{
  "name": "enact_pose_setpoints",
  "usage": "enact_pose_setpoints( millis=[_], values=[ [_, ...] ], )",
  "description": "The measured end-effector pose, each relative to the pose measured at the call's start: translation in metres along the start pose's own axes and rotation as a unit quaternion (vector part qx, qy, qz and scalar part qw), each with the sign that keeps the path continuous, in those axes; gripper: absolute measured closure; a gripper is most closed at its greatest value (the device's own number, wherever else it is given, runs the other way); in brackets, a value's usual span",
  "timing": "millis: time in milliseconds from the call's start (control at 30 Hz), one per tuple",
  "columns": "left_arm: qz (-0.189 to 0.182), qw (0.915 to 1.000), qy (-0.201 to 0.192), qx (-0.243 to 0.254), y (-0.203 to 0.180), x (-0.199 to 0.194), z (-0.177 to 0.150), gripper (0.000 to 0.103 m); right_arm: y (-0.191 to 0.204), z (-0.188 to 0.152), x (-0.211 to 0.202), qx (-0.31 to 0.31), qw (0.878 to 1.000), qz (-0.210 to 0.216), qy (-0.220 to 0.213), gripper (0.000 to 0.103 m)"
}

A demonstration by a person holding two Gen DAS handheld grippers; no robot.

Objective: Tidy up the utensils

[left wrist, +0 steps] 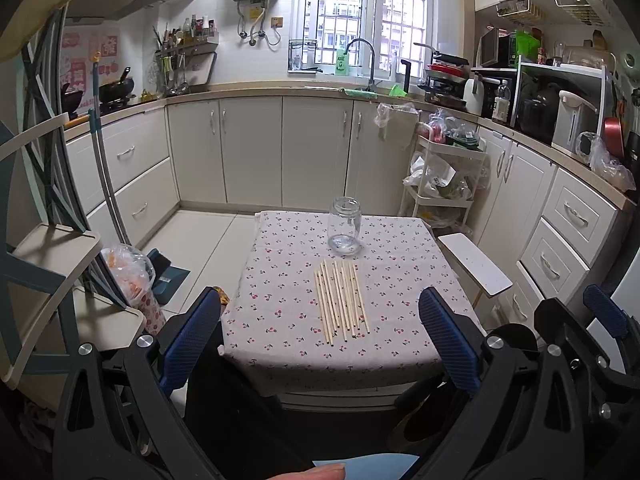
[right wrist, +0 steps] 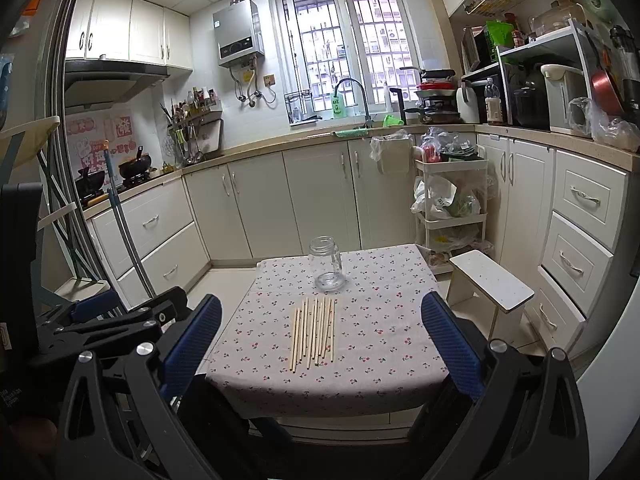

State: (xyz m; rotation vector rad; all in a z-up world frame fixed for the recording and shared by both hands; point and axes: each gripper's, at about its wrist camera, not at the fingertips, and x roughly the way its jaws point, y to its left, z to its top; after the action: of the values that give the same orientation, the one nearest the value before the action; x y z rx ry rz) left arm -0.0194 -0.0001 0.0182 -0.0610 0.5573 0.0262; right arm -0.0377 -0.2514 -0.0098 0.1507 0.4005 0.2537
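Observation:
Several wooden chopsticks (left wrist: pixel 342 300) lie side by side on a small table with a cherry-print cloth (left wrist: pixel 280 320). An empty clear glass jar (left wrist: pixel 344 226) stands upright just behind them. The chopsticks (right wrist: pixel 314 332) and jar (right wrist: pixel 326 264) also show in the right wrist view, on the same cloth (right wrist: pixel 380 340). My left gripper (left wrist: pixel 320 340) is open and empty, held back in front of the table's near edge. My right gripper (right wrist: pixel 320 344) is open and empty, also short of the table. The right gripper's blue finger (left wrist: pixel 604 308) shows at the left view's right edge.
A white stool (right wrist: pixel 492 280) stands right of the table, with a white trolley (right wrist: pixel 452 208) of bags behind it. Cabinets (right wrist: pixel 320 192) line the back and right. A mop handle (left wrist: pixel 104 176) and a bagged bin (left wrist: pixel 132 276) stand at the left, beside shelves (left wrist: pixel 48 248).

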Motion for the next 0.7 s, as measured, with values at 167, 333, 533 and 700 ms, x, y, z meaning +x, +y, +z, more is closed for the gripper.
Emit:
enact_pose_setpoints(
  millis=[167,333,533,700],
  values=[
    [0.003,1.0,-0.004,-0.001,-0.0006,-0.0028,0.0006,0.008,0.001,-0.0007,0.0,0.001,1.0,0.0,-0.001,0.007],
    [0.0,1.0,-0.005,-0.006,0.0009,-0.0043,0.0015,0.008,0.0012,0.0002,0.0004,0.001,1.0,0.0,0.0,0.007],
    [-0.018,0.9997,-0.007,-0.014,0.0054,-0.0066,0.0019,0.008,0.002,-0.0002,-0.0005,0.002,1.0,0.0,0.0,0.007],
    [-0.024,0.9996,-0.005,-0.015,0.0072,-0.0057,0.0011,0.008,0.0018,-0.0003,-0.0004,0.003,1.0,0.0,-0.001,0.007]
  ],
)
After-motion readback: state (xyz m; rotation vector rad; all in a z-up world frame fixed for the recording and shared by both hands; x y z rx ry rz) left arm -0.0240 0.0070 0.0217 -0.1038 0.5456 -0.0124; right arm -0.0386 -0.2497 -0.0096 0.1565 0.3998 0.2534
